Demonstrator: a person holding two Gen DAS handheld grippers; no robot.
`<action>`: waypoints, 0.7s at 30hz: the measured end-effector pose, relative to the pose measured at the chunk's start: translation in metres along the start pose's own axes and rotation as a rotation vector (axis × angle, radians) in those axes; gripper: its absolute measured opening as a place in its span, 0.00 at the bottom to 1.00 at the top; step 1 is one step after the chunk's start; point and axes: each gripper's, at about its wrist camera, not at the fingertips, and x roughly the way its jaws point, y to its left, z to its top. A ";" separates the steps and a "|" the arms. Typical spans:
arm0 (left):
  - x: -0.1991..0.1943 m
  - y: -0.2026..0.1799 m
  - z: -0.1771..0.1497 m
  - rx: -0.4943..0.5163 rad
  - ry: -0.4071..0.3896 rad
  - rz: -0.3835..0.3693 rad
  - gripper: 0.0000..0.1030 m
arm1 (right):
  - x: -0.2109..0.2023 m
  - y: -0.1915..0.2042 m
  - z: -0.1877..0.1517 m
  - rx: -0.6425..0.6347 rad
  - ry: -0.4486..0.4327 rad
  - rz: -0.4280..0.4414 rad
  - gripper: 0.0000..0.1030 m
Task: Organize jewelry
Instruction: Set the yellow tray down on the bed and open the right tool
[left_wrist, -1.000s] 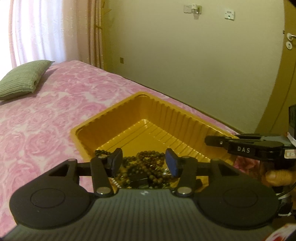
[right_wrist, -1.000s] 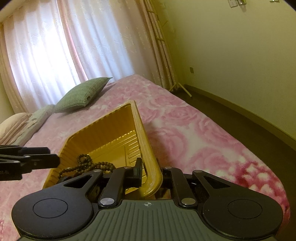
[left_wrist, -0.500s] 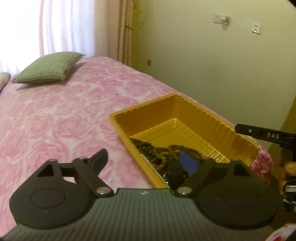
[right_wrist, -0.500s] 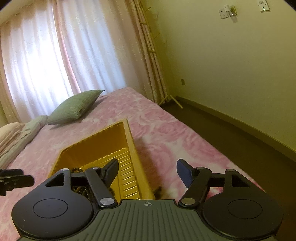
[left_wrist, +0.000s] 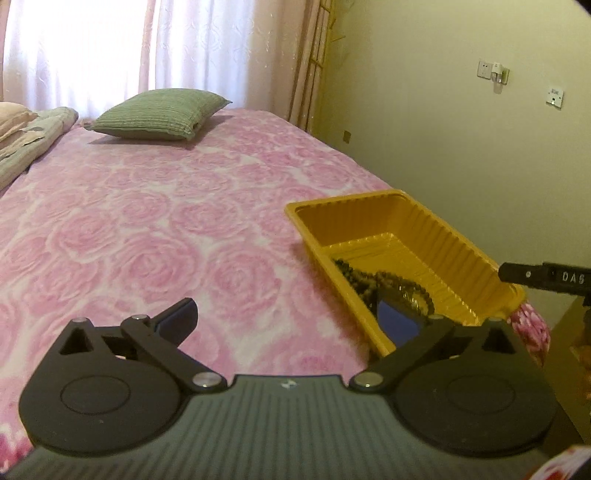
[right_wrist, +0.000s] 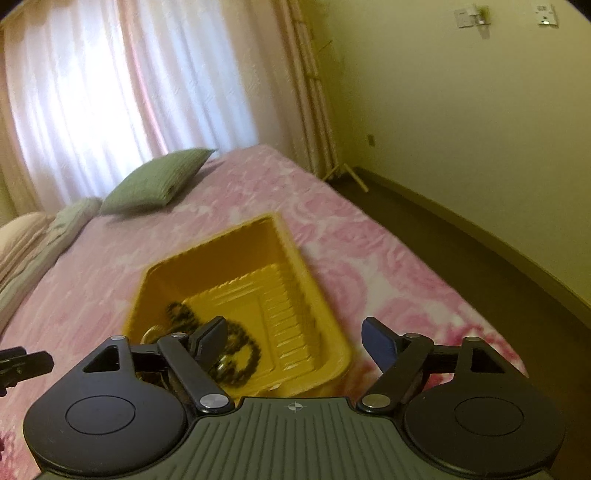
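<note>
A yellow ribbed plastic tray (left_wrist: 369, 197) lies flat on the bed near its right edge. Dark bead strings (left_wrist: 388, 280) are heaped at its near end. My left gripper (left_wrist: 288, 314) hovers over the bedspread with its jaws opening wide. Its right finger hangs over the tray's near corner and grips nothing. In the right wrist view, my right gripper (right_wrist: 295, 332) is above the tray (right_wrist: 210, 242) with its jaws opening. The tray's right wall runs between the pads without touching them. The beads (right_wrist: 243, 354) lie beside a metal piece (right_wrist: 151, 334).
The pink rose bedspread (left_wrist: 147, 240) stretches away to the left. At the head of the bed are a green cushion (left_wrist: 159, 114) and pillows (left_wrist: 29, 129). The bed edge drops to dark floor (right_wrist: 480, 258) just right of the tray. Curtains and a wall stand behind.
The right gripper, shut on the tray's right wall before, has let go, opened and drawn back. The tilted tray now lies flat. The left gripper opened wide and swung left off the beads.
</note>
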 end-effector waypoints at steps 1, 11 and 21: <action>-0.005 0.000 -0.003 -0.001 0.003 0.010 1.00 | -0.003 0.003 -0.001 -0.005 0.005 0.006 0.78; -0.054 -0.004 -0.039 -0.033 0.013 0.046 1.00 | -0.029 0.041 -0.022 -0.113 0.070 0.032 0.78; -0.090 0.009 -0.054 -0.114 0.075 0.127 1.00 | -0.053 0.072 -0.044 -0.197 0.116 0.057 0.78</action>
